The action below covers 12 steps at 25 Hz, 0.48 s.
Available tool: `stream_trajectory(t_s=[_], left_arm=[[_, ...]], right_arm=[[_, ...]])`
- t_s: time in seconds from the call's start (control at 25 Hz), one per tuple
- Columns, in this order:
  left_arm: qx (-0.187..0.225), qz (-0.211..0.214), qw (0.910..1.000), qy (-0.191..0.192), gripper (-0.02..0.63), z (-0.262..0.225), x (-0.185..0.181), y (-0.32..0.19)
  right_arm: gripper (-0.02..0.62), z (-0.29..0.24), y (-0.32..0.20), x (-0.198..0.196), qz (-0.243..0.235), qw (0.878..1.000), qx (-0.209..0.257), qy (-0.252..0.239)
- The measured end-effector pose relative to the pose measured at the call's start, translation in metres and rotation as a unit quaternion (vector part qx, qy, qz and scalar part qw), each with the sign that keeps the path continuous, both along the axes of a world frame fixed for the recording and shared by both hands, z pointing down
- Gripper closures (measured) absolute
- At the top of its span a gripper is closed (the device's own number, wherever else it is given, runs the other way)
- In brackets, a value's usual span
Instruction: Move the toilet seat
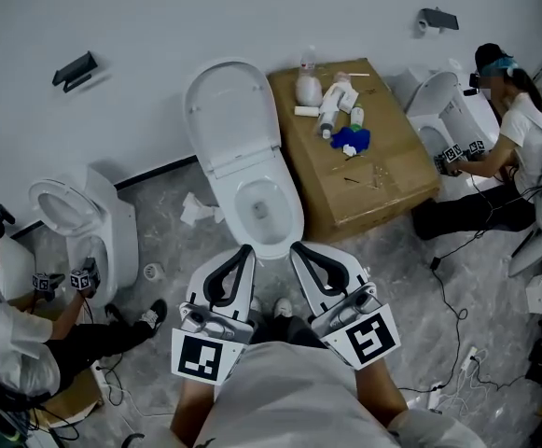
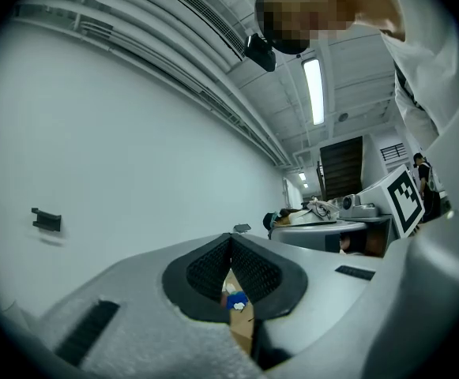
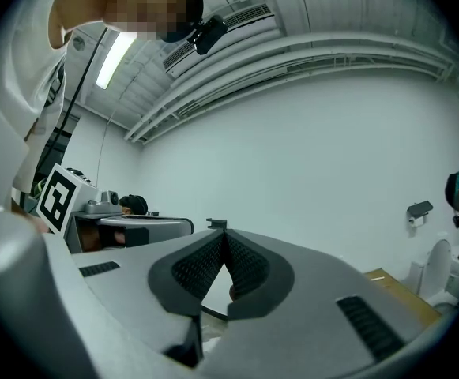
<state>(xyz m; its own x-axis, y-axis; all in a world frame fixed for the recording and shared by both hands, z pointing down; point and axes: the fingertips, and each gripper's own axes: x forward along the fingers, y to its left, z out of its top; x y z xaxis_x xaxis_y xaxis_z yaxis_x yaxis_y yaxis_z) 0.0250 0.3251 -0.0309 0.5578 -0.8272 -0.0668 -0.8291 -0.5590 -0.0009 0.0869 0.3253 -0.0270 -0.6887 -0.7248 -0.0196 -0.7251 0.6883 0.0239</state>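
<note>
Both tongs pressed together, nothing pinched. The left tongs (image 1: pixel 244 252) and right tongs (image 1: pixel 297 248) sit side by side, just short of the near rim of the toilet bowl (image 1: pixel 269 215). The toilet seat (image 1: pixel 231 110) stands raised beyond the bowl, leaning toward the wall (image 1: pixel 159 17), with its long axis running away from the tongs. Judged: the left tongs are slightly nearer. The cardboard box (image 1: pixel 392 171) crowds the right side — more room on the left.

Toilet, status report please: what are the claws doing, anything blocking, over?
Left claw and right claw shut, empty, held level before the toilet. Lid raised, nothing gripped. Cardboard box alongside, not blocking.
</note>
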Motion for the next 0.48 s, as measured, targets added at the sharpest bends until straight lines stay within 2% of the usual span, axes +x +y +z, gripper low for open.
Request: stream_trajectory(t_s=[0.2, 0.48], left_arm=[[-0.004, 0.002, 1.0000, 0.002, 0.597, 0.006, -0.003, -0.024], [-0.013, 0.020, 0.9997, 0.000, 0.597, 0.019, -0.013, -0.070]], right_arm=[[0.581, 0.008, -0.024, -0.007, -0.005, 1.000, -0.010, 0.006], [0.581, 0.020, -0.072, -0.017, 0.010, 1.000, -0.025, 0.006]])
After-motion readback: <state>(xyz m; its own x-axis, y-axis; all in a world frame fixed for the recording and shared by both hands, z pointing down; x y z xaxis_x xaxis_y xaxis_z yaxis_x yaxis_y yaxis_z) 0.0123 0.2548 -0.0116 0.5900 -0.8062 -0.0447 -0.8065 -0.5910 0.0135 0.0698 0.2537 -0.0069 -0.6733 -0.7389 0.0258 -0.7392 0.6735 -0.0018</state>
